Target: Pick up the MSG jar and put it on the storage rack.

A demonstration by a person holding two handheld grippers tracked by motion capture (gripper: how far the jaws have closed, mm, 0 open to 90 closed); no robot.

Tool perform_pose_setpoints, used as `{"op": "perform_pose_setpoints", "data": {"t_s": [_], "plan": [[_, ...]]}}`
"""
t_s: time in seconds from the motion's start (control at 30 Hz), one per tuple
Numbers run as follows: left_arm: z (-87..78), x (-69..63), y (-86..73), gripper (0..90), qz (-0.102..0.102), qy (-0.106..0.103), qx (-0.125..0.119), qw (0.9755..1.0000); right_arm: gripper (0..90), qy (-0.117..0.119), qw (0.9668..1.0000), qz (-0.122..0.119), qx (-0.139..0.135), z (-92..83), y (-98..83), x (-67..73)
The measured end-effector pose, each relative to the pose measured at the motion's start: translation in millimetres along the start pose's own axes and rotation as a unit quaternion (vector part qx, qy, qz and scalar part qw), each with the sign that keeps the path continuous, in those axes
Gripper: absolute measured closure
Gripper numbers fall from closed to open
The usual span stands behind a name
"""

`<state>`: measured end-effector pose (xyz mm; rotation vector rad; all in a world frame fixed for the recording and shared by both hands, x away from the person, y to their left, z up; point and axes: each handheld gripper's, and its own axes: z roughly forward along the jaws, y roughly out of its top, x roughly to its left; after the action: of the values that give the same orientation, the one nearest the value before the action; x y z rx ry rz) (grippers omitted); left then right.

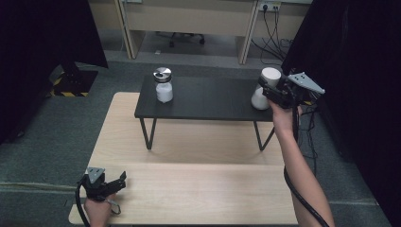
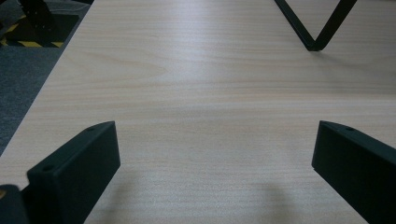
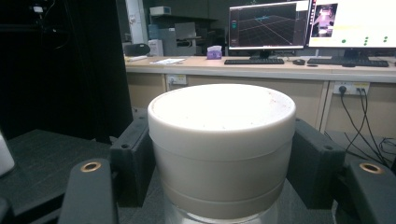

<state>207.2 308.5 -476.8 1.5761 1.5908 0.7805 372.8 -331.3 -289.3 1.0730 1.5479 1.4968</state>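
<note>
So the person is holding the right gripper (image 1: pixel 273 92) up at the right end of the small black table (image 1: pixel 208 101), and its jaws are pinching the white lid (image 3: pixel 222 140) of a jar (image 1: pixel 260 98) sitting near that table's right edge. In the right gripper view the black pads are pressing on both sides of the lid, with a bit of clear glass peeking out underneath.

The left gripper (image 1: pixel 113 183) is just hanging out near the front-left corner of the light wooden table (image 1: pixel 198 189), jaws spread wide with nothing but bare wood between them.

A second jar with a metal lid (image 1: pixel 163 85) is standing toward the black table's left end, well apart from all this.

What's bugging me: nothing is bracing the jar body. If that lid gets twisted or pulled, I'd guess the whole jar could spin, tip or slide off the right edge. And if the lid's loose, lifting by it could drop the glass.
</note>
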Motion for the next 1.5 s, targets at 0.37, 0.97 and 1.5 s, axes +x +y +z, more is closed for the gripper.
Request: {"op": "perform_pose_setpoints", "data": {"t_s": [0.37, 0.97, 1.5], "plan": [[-0.2, -0.1, 0.0, 0.1, 0.001, 0.000, 0.000, 1.0000, 14.7, -0.004, 0.9997, -0.022, 0.008, 0.6, 4.9, 3.6], [0.0, -1.1, 0.3, 0.1, 0.003, 0.002, 0.002, 1.0000, 0.3, -0.035, 0.9988, -0.033, -0.010, -17.4, -10.0, 15.7], [0.6, -1.8, 1.6, 0.1, 0.006, 0.002, 0.007, 1.0000, 0.3, -0.040, 0.9991, -0.015, 0.001, -46.9, -41.3, 15.4]]}}
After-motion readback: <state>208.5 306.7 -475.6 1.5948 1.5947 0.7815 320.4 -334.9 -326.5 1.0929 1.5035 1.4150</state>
